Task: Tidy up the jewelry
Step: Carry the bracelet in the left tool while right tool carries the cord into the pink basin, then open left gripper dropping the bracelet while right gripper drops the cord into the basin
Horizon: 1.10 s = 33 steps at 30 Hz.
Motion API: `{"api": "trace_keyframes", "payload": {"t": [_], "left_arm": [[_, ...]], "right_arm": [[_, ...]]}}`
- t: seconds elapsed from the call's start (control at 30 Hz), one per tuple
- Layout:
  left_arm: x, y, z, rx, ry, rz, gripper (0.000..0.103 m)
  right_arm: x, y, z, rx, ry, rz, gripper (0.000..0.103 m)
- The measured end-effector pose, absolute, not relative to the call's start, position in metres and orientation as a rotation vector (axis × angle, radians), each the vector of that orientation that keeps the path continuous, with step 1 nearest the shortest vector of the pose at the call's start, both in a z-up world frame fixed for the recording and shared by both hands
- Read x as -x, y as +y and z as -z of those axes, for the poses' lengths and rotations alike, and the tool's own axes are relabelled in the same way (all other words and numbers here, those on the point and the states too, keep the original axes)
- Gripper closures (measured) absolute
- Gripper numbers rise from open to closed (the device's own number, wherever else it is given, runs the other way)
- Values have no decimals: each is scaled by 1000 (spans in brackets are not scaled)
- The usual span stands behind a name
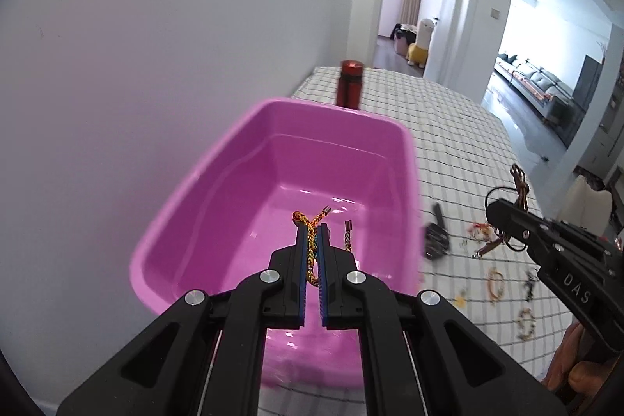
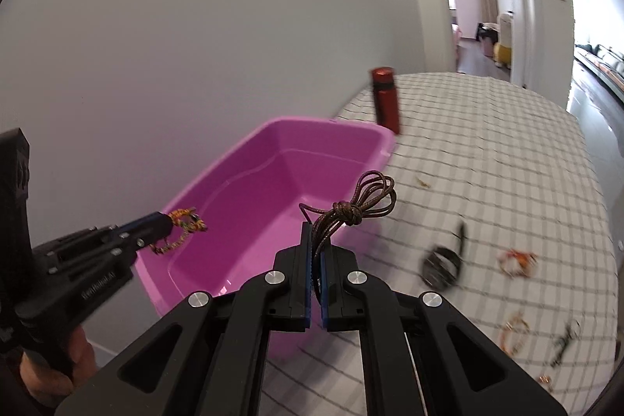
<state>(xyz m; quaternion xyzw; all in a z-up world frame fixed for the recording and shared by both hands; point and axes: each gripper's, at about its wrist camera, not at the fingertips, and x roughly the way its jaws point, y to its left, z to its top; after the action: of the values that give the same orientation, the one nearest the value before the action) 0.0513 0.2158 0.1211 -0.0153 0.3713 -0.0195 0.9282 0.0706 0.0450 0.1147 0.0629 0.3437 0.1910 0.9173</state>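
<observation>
A pink plastic tub [image 1: 218, 182] [image 2: 249, 147] stands on the checked tablecloth by the wall. My left gripper [image 1: 312, 232] is shut on a braided multicolour bracelet [image 1: 310, 225] and holds it over the inside of the tub; it also shows in the right wrist view [image 2: 165, 223] with the bracelet [image 2: 183, 221] hanging from it. My right gripper [image 2: 316, 229] is shut on a knotted dark brown cord necklace [image 2: 358, 205], held above the tub's near right corner. It shows in the left wrist view [image 1: 491, 209] with the cord [image 1: 520, 188].
A dark red bottle [image 1: 350, 84] [image 2: 385, 98] stands behind the tub. A black coiled band [image 2: 442, 262] [image 1: 435, 234] lies right of the tub. Several small bracelets and charms [image 2: 516, 262] [image 1: 495, 281] lie scattered on the cloth [image 2: 507, 162]. The table edge is at right.
</observation>
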Motion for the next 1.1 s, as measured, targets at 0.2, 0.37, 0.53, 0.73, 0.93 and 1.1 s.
{"api": "trace_keyframes", "payload": {"t": [0.2,0.37,0.53,0.73,0.93,1.1], "left_arm": [[-96,257,-98,48,832,32,98],[-119,272,-67,91,927,8,98],[-130,277,-44,110,1007,-17,97],[-138,276,-27,110,1069,-77,97],[-134,280,-34,120,1054,-150,26],[-125,286,-43,122,1049,-184,21]], "right_arm": [[-121,103,-104,-115,774,-458,100],[-158,128,-74,-98,898,-490,100],[-174,145,-52,-38,983,-490,100],[-183,147,-37,10,1058,-495,97],[-182,144,-44,70,1034,-479,48],[-178,133,-55,67,1004,-470,48]]}}
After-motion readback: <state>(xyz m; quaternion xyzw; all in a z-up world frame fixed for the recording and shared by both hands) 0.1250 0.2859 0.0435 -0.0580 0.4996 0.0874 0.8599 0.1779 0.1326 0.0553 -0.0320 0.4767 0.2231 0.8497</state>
